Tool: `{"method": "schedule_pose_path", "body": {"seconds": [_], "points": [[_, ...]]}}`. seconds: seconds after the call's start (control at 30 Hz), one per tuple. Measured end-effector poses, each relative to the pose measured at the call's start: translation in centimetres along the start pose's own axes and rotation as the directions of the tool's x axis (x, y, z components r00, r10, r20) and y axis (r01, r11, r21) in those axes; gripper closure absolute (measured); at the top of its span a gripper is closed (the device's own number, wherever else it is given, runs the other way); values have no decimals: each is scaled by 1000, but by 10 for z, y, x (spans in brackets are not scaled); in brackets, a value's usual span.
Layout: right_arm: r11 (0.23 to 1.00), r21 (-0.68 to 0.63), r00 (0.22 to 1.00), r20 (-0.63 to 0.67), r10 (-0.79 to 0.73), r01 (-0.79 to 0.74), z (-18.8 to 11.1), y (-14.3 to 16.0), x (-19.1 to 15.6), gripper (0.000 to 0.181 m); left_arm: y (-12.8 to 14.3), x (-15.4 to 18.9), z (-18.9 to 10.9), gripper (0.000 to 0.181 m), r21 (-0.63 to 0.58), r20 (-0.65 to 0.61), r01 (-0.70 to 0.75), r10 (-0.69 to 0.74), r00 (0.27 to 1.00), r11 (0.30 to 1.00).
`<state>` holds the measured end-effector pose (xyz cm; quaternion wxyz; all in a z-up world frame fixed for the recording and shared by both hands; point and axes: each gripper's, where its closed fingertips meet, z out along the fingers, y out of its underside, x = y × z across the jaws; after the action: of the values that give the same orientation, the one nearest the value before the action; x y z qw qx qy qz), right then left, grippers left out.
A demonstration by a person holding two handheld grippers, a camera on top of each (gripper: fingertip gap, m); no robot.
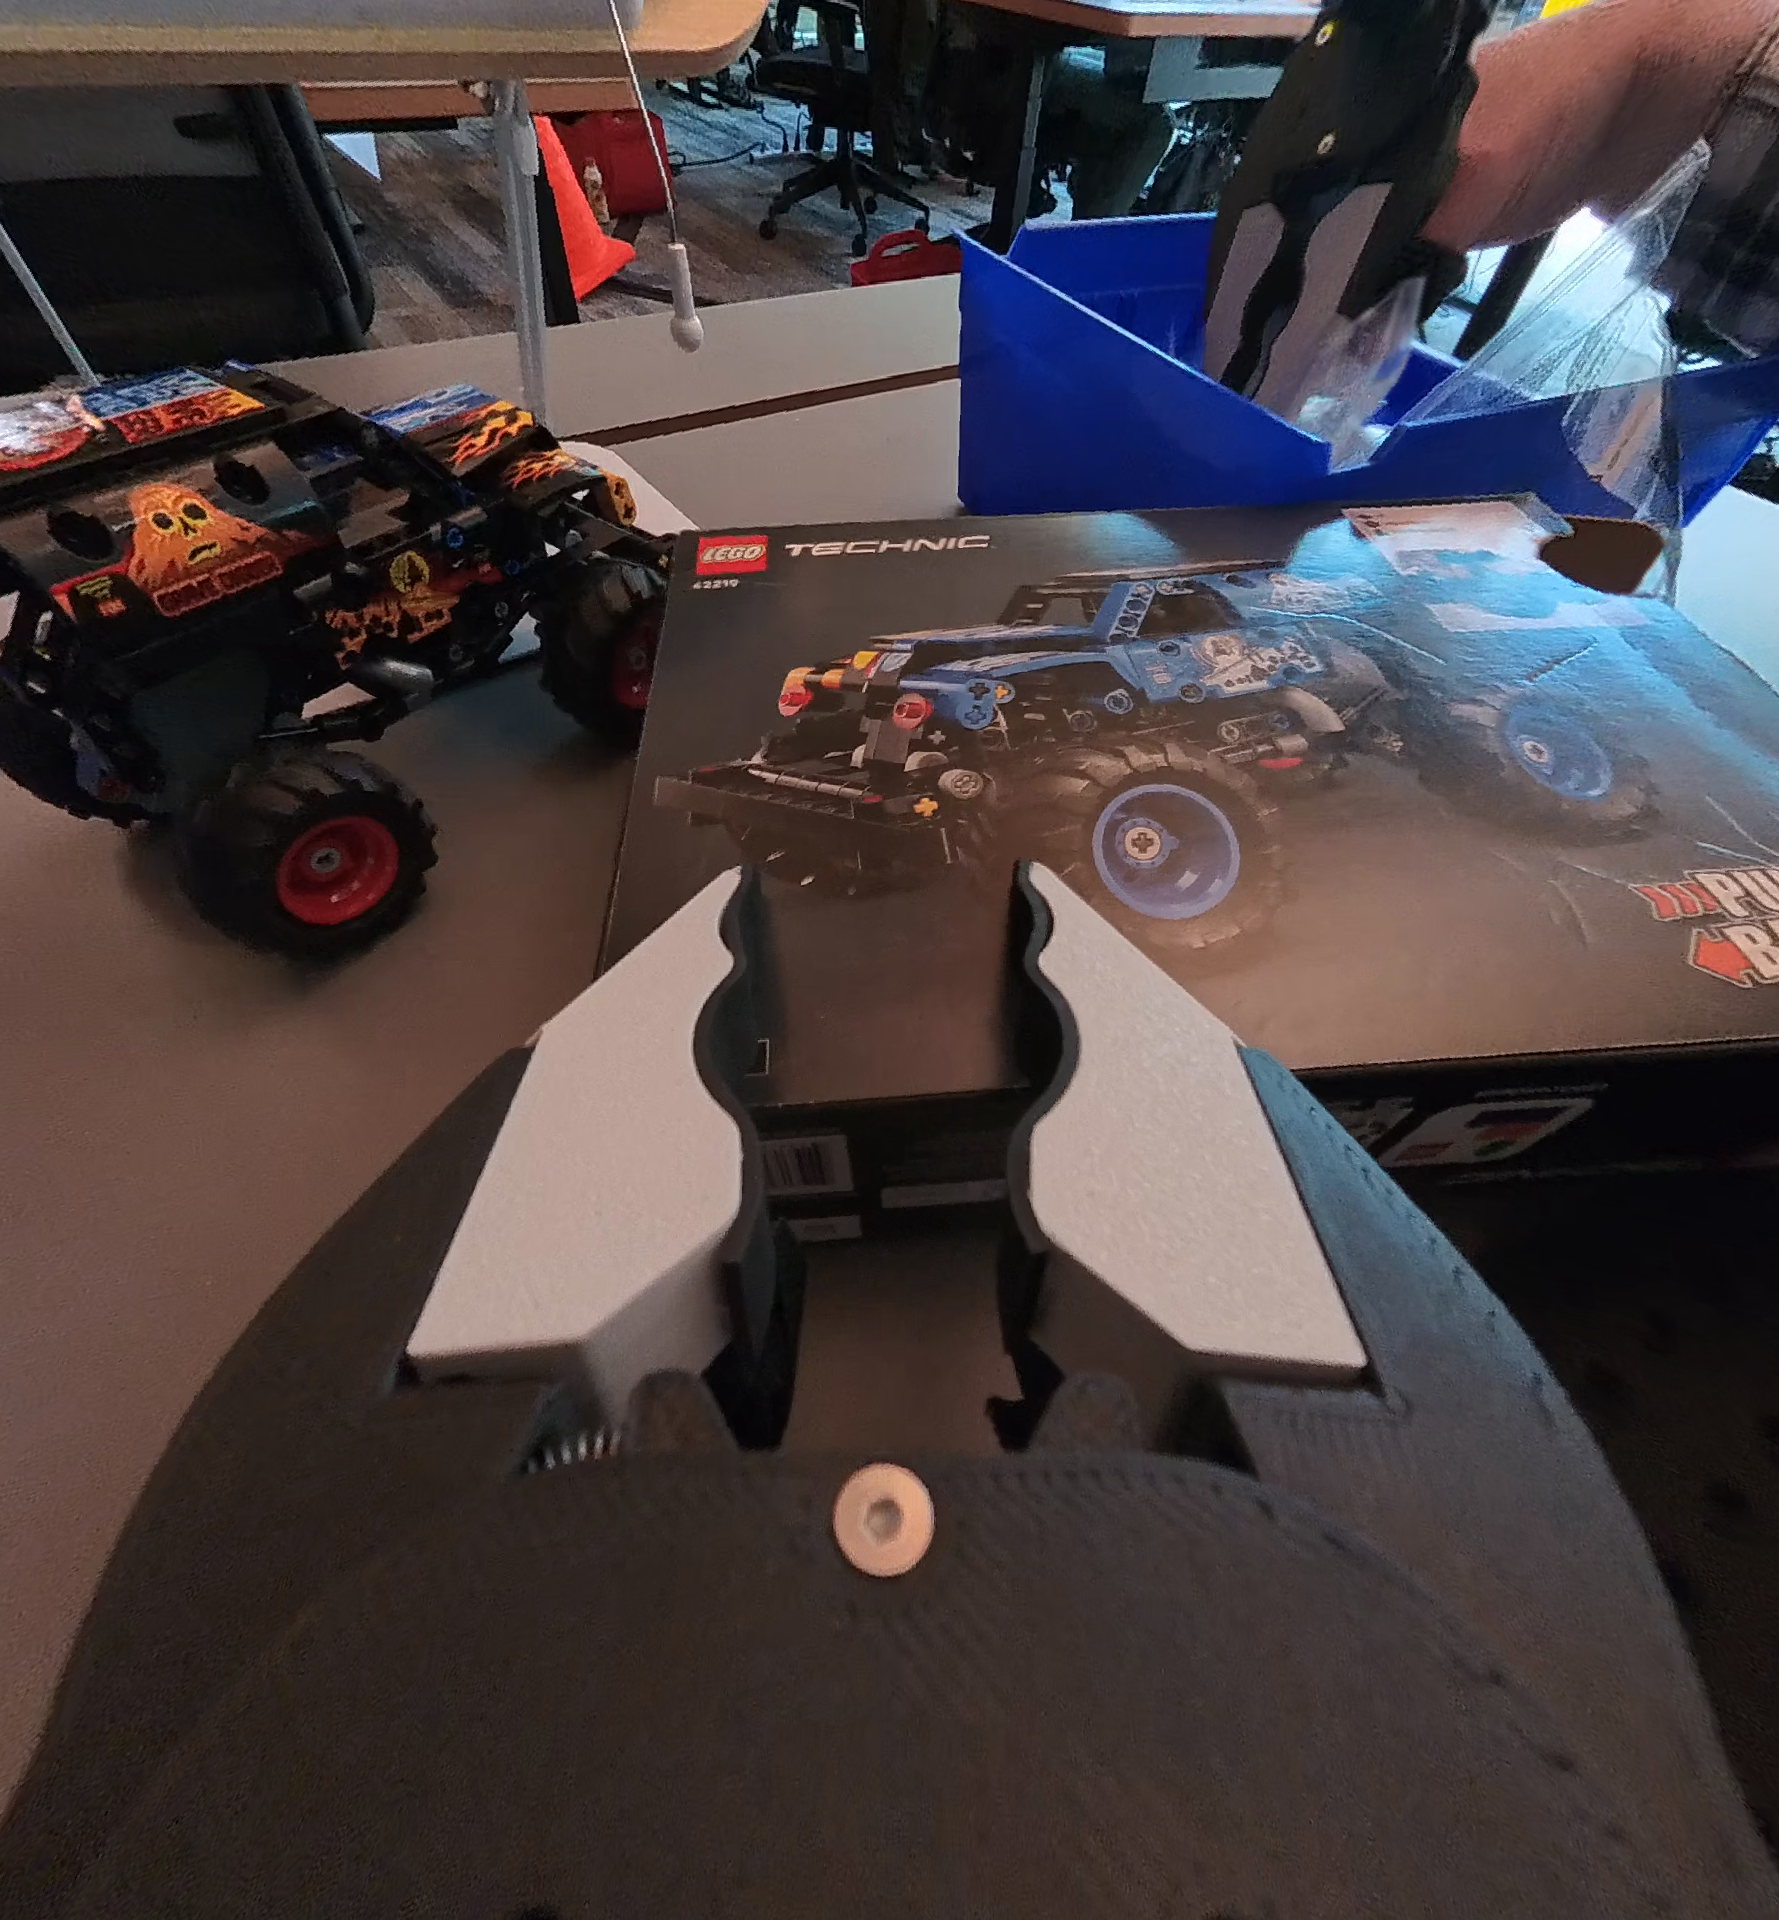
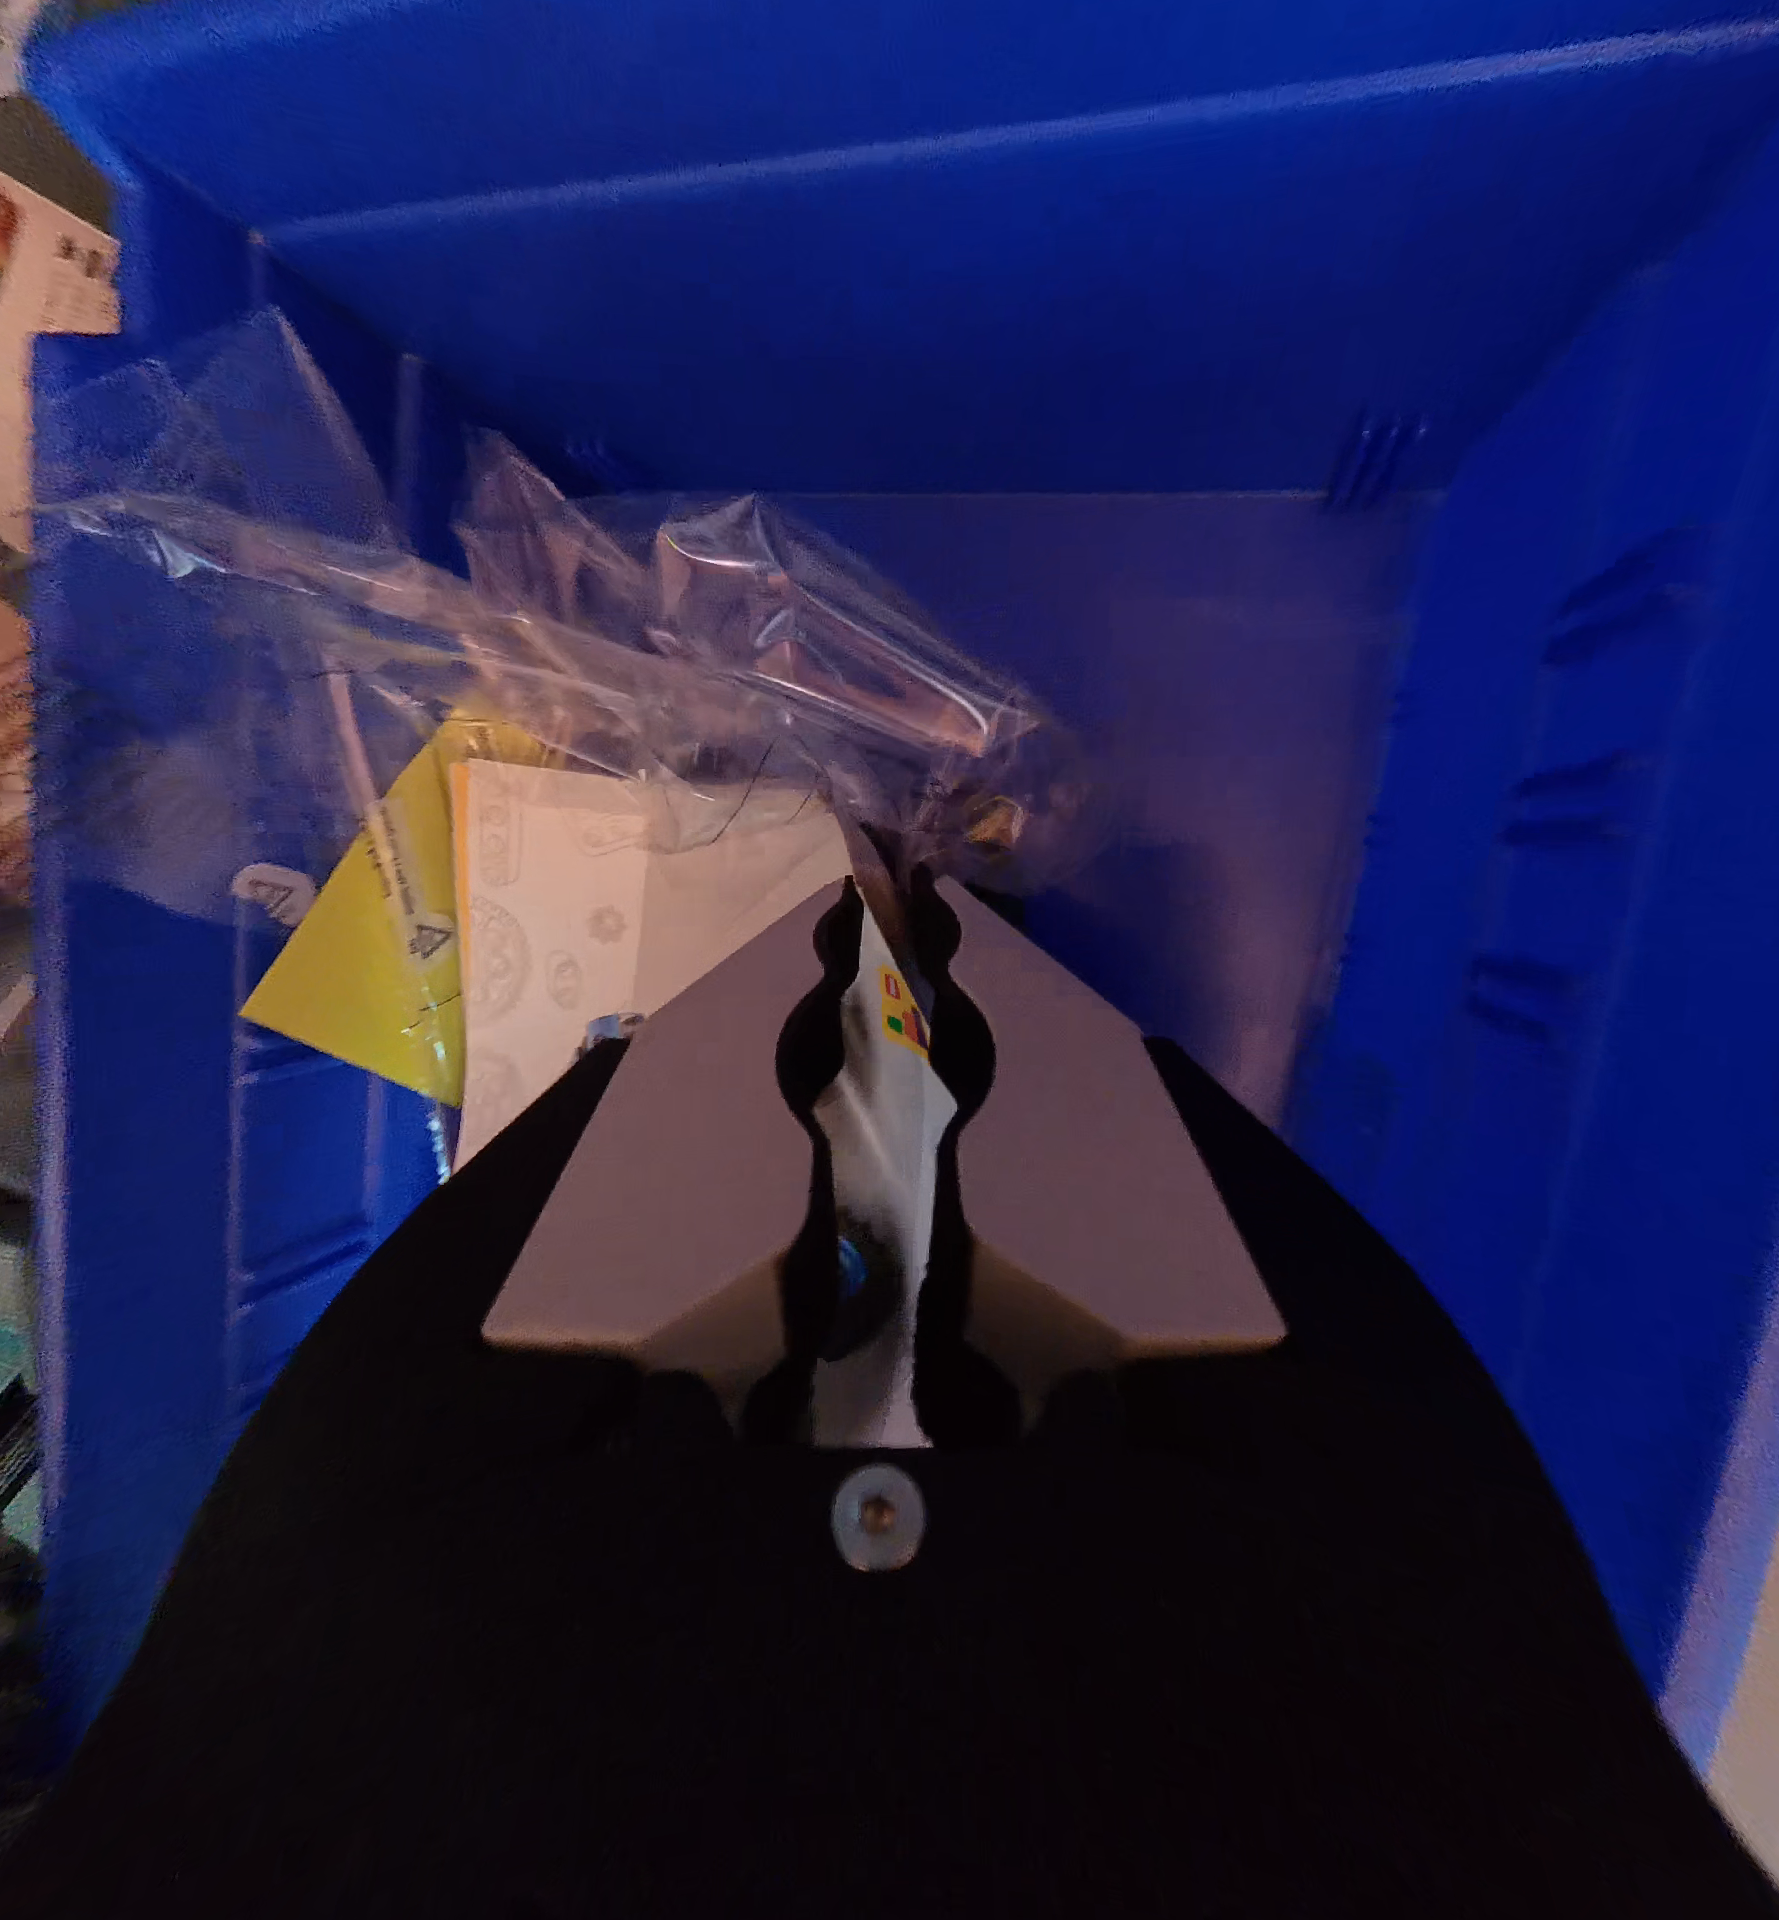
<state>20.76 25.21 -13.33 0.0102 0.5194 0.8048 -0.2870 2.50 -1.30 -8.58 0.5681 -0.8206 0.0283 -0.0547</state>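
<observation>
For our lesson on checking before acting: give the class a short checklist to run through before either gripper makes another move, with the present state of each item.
1. Right gripper has a firm hold on the clear plastic bag: ok, jaws closed on its edge.
2. The bag is over the blue bin: ok, the bin's walls surround it.
3. Bin has room: ok, only a yellow sheet and a white sheet show in it.
4. Left gripper is free: ok, jaws apart, nothing between them.
5. Left gripper touches the toy box: cannot tell, it sits over the near edge.
6. Toy truck stands clear of both grippers: ok, it is off to the left on the table.
</observation>
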Motion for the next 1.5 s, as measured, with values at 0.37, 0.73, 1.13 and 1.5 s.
{"method": "schedule_pose_path", "body": {"seconds": [0.37, 0.73, 1.13, 1.5], "points": [[998, -66, 1000, 7, 20, -19, 15, 15, 2, 162, 0, 0, 1, 135, 3, 0, -3, 3, 1000, 1000], [991, 133, 997, -80, -8, 19, -35, -9, -4, 179, -1, 4, 0, 132, 6, -23, -18, 18, 1000, 1000], [895, 435, 948, -316, 44, 103, -125, -35, -26, 180, -10, 19, -9, 121, 56, -39, -108, 110, 993, 993], [770, 601, 863, -486, 140, 214, -198, -59, -55, 179, -33, 78, -28, 102, 76, -79, -360, 366, 927, 930]]}}
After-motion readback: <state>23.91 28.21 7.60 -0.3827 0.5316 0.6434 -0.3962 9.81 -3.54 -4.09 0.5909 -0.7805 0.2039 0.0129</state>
